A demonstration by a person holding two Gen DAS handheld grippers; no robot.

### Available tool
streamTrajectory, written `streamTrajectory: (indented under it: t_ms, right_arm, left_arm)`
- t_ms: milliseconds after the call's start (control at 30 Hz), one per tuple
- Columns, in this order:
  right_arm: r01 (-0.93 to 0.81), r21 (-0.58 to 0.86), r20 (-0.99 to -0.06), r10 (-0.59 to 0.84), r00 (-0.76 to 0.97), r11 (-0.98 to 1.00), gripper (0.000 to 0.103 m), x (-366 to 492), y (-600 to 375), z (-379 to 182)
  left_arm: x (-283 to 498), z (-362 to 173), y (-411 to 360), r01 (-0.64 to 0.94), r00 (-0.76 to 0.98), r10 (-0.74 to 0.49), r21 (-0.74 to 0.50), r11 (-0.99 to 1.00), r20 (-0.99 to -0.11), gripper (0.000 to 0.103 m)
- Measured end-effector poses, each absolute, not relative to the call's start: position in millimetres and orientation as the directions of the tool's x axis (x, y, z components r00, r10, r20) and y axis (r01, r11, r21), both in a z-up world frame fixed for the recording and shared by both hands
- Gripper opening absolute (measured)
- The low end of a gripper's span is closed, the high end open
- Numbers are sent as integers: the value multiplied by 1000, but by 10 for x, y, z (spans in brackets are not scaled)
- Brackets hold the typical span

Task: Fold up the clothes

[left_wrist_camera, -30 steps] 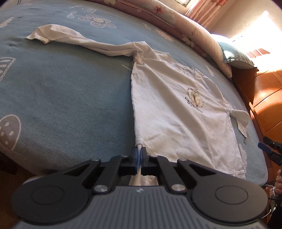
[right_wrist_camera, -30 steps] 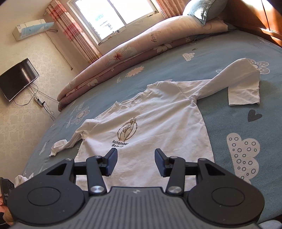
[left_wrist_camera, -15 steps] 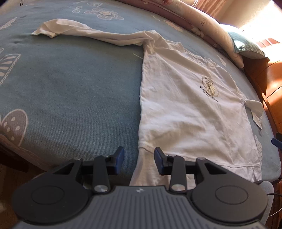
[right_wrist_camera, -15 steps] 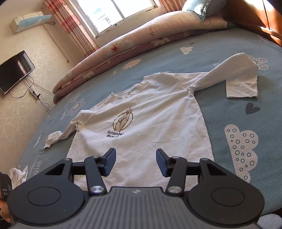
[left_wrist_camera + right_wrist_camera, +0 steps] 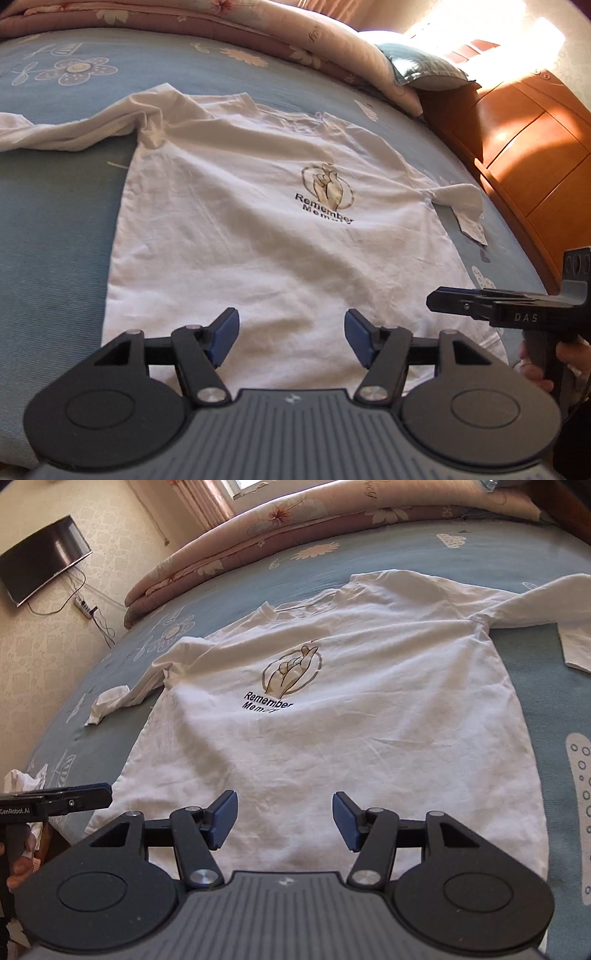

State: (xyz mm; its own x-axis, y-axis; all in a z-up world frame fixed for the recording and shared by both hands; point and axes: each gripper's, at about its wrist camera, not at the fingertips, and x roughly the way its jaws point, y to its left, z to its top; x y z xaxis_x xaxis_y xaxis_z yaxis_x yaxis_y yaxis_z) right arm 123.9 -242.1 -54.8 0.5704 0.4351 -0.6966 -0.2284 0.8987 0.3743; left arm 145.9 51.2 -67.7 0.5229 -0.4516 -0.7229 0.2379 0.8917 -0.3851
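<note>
shirt (image 5: 258, 240) spread flat on bed (image 5: 48, 221) | left gripper (image 5: 291, 338), right gripper (image 5: 284, 821): jaws opening, nothing between | risk: hem, apparently overhanging, bunched if pinched unevenly

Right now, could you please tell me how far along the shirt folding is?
Done: the white shirt lies spread face up on the blue bedspread, print showing. In hand: nothing; the left gripper and right gripper hover over the hem, jaws opening with no cloth between them. Left: every fold; both sleeves lie out to the sides, and the body is unfolded.
</note>
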Motion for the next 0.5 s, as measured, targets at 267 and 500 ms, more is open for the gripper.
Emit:
streamTrajectory:
  t_ms: [267, 500]
  right_arm:
    - [-191, 361, -695, 400, 598, 913, 62, 1019, -2746, -772]
    - [-26, 425, -689, 342, 638, 905, 66, 767, -3154, -752]
  left_arm:
    - [1124, -836, 1157, 95, 562, -391, -412, 906, -729, 64]
    - [1082, -648, 1116, 49, 559, -304, -335, 941, -772, 65]
